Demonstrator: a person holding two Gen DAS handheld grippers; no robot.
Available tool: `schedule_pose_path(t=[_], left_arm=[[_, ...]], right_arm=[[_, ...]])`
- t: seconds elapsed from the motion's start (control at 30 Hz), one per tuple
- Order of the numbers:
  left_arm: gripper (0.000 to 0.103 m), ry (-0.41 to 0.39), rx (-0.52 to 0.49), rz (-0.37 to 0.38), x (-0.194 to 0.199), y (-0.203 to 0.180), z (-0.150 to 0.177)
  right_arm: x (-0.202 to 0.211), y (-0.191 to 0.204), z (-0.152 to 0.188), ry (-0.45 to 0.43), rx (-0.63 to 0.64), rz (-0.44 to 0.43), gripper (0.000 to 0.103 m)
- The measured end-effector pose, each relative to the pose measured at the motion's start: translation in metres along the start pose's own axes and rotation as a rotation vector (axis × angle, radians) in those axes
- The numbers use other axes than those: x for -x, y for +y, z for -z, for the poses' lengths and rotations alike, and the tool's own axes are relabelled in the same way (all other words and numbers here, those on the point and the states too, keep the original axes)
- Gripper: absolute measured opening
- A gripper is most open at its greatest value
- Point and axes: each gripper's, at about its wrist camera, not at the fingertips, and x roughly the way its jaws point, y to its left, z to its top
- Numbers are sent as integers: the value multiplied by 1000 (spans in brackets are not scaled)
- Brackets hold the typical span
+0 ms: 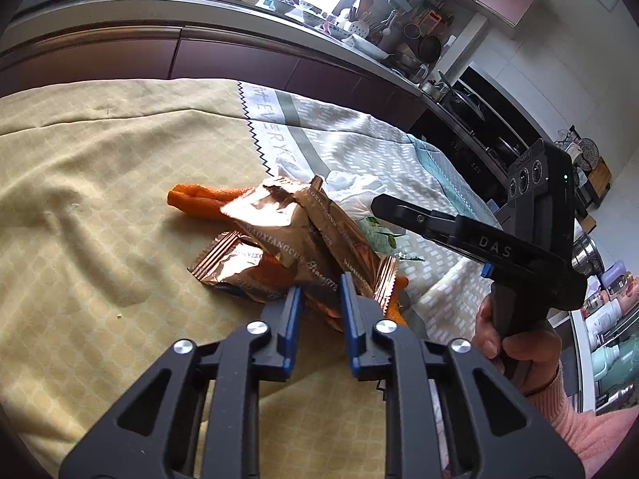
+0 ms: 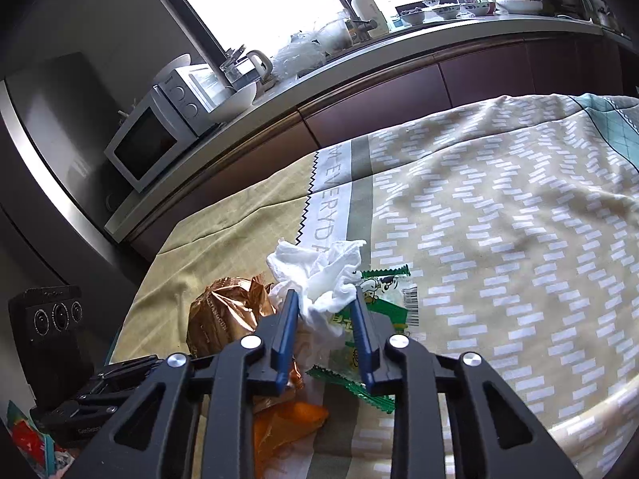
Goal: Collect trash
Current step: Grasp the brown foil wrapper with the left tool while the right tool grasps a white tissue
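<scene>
The right hand-held gripper (image 2: 324,299) stands parted around a crumpled white tissue (image 2: 319,275), not visibly pinching it. The left hand-held gripper (image 1: 319,291) is likewise unclenched, its tips just over copper foil wrappers (image 1: 287,239). All the trash lies heaped on the cloth-covered table (image 1: 100,183), with orange peel (image 1: 195,197) and a green wrapper (image 2: 379,303). The tissue looks light and soft; a pinch through its bunched middle should hold. The foil looks slick and crinkly; its crimped edge seems safest.

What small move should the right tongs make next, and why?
Probably close the right tongs on the crumpled white tissue: they stand open with the tissue between the blue fingers, on top of the green wrapper and copper wrappers.
</scene>
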Motion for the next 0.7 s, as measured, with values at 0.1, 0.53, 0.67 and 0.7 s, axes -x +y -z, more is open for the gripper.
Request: schedule_pose_path(t=[0.1,0.53,0.67,0.7], left_arm=[[9,-12,4,7,4,-1,1],[2,-96,-26,4,43,-9,4],[2,-122,-24,-1,60,-7,6],[1,-129,-23,-1,65,-6,7]], right_arm=[[3,-1,1,-11,1,0,10],[38,19,-9,-108,47,-31,4],[48,28,-10,-135,63,-42,4],[52,29,-10,-143,69,-44,4]])
